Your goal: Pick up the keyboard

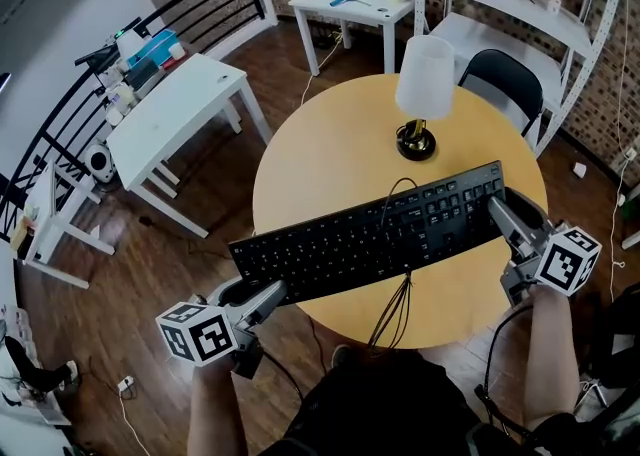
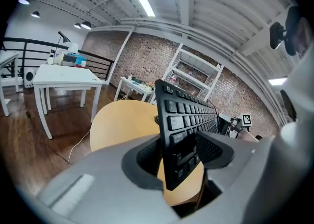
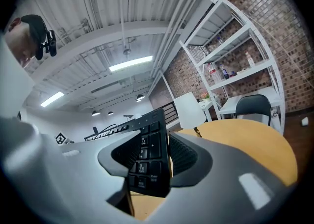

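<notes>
A black keyboard [image 1: 370, 234] hangs level above the round wooden table [image 1: 320, 154], carried at both ends. My left gripper [image 1: 262, 296] is shut on its left end, and in the left gripper view the keyboard [image 2: 184, 120] stands edge-on between the two pads of the gripper [image 2: 179, 156]. At the other end, my right gripper [image 1: 503, 216] is shut on the number-pad end. The right gripper view shows those keys [image 3: 147, 159] clamped between the ribbed pads of that gripper [image 3: 149, 161]. The keyboard's black cable [image 1: 395, 309] dangles in a loop below its front edge.
A white-shaded lamp [image 1: 424, 84] stands on the table's far side. Behind the table are a black chair [image 1: 505, 79] and white shelving [image 1: 540, 14]. A white desk [image 1: 175, 109] with clutter stands to the left, a small white table [image 1: 350, 4] farther back.
</notes>
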Demonstrator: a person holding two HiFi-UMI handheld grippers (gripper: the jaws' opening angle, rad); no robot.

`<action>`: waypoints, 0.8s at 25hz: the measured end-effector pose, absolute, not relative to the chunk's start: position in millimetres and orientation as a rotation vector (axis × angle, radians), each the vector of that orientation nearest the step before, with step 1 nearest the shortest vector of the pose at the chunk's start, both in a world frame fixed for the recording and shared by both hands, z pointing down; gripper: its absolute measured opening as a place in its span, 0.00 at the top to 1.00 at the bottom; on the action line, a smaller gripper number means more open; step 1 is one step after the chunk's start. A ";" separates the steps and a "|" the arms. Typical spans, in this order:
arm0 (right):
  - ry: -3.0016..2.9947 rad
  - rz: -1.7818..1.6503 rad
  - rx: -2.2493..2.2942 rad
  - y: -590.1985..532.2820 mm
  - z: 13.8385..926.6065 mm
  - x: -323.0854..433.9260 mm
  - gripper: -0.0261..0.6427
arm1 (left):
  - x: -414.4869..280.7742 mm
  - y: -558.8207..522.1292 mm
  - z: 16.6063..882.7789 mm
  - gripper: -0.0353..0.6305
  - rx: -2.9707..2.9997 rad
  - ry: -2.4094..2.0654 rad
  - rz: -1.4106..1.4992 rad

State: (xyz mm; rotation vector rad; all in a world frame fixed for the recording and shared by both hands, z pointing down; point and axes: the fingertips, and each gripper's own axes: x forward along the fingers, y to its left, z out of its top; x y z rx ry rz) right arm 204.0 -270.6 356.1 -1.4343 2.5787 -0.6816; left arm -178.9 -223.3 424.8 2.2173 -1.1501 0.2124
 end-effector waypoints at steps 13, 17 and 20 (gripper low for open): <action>2.565 -0.683 -1.456 -252.9 360.7 209.7 0.73 | -177.3 -208.7 423.6 0.21 2.236 -1.170 0.268; 2.559 -0.690 -1.459 -251.1 360.3 211.0 0.73 | -176.7 -210.3 421.5 0.21 2.244 -1.166 0.273; 2.569 -0.689 -1.445 -251.9 360.9 210.5 0.73 | -177.5 -211.6 422.9 0.21 2.242 -1.173 0.278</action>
